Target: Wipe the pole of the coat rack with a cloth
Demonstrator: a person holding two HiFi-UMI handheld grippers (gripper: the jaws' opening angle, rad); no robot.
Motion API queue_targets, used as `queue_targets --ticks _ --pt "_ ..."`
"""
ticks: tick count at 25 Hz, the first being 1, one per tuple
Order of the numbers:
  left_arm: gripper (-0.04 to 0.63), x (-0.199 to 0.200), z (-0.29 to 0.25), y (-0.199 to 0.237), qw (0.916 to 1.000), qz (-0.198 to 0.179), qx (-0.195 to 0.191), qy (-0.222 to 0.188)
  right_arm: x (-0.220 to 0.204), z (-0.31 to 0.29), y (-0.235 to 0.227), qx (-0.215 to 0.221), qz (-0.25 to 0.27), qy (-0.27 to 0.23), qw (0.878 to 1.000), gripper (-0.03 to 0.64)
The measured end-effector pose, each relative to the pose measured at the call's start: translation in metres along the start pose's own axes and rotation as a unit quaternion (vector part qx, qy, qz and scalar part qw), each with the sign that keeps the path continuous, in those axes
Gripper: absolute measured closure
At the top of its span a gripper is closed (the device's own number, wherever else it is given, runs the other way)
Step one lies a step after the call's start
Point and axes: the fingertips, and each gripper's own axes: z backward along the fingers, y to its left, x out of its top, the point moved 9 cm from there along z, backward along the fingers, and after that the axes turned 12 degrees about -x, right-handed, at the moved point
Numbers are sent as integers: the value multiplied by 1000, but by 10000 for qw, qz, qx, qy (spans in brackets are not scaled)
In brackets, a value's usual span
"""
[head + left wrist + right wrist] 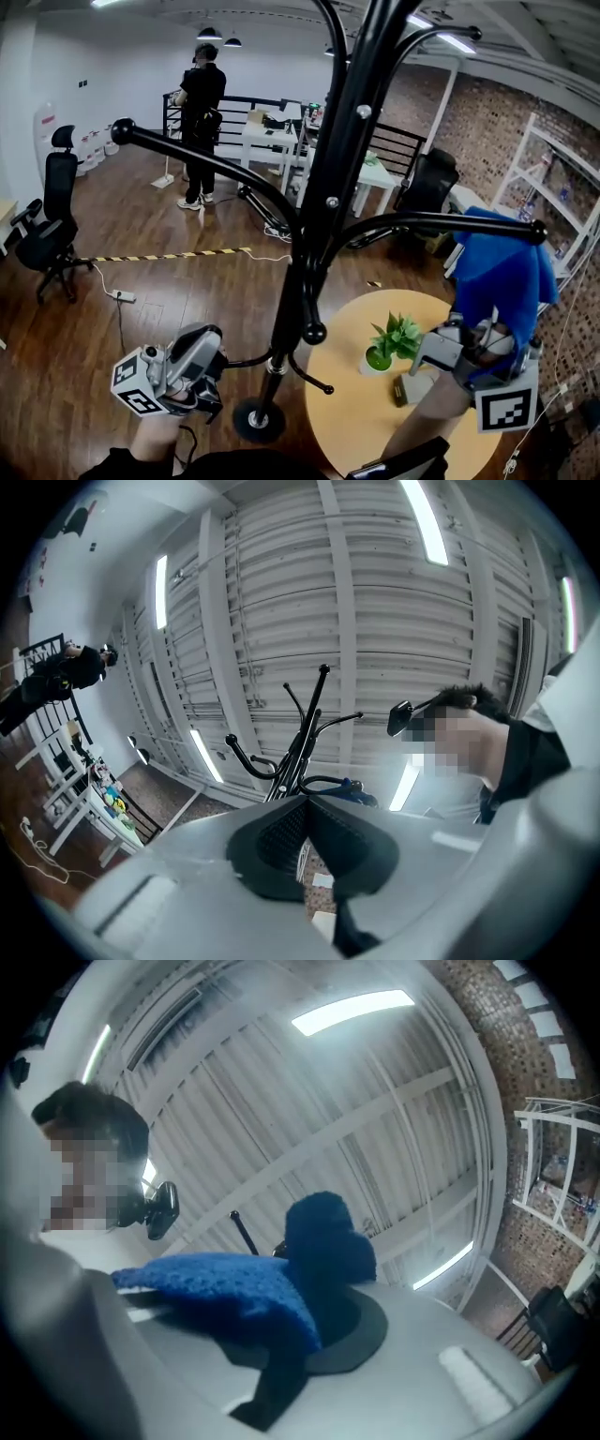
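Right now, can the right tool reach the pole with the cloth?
Probably yes: the right tool grips the cloth, nothing stands between it and the pole; one hook arm by the cloth may snag.

Left tongs (306,836) pressed together, empty, aimed upward; right tongs (323,1321) clamped on cloth (234,1288), also upward.

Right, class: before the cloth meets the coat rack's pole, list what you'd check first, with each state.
1. Blue fuzzy cloth clamped in right gripper: ok.
2. Cloth touching black metal pole: not ok, it is away at the right.
3. Cloth free of curved hook arm: cannot tell.
4. Left gripper shut, empty: ok.
5. Left gripper steadying pole: not ok.
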Motion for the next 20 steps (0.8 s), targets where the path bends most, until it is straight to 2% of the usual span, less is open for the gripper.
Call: queue_targets --ticks 5,9,14,17,20 --pt "601 -1 0 -5 10000 -40 -3 -63 -20 -4 7 14 136 91 9999 603" --pt "601 4 12 -11 9997 -127 152 -117 -58 -15 12 114 313 685 9971 604" --pt "601 10 23 -21 9991 -207 307 -198 -137 -15 24 398 876 1883 9774 604" --pt "601 9 28 -23 9986 -214 409 -253 -162 15 29 461 1245 2155 9674 604" --pt "601 4 27 -20 9986 -131 440 -272 -182 51 24 484 1466 2781 9480 604"
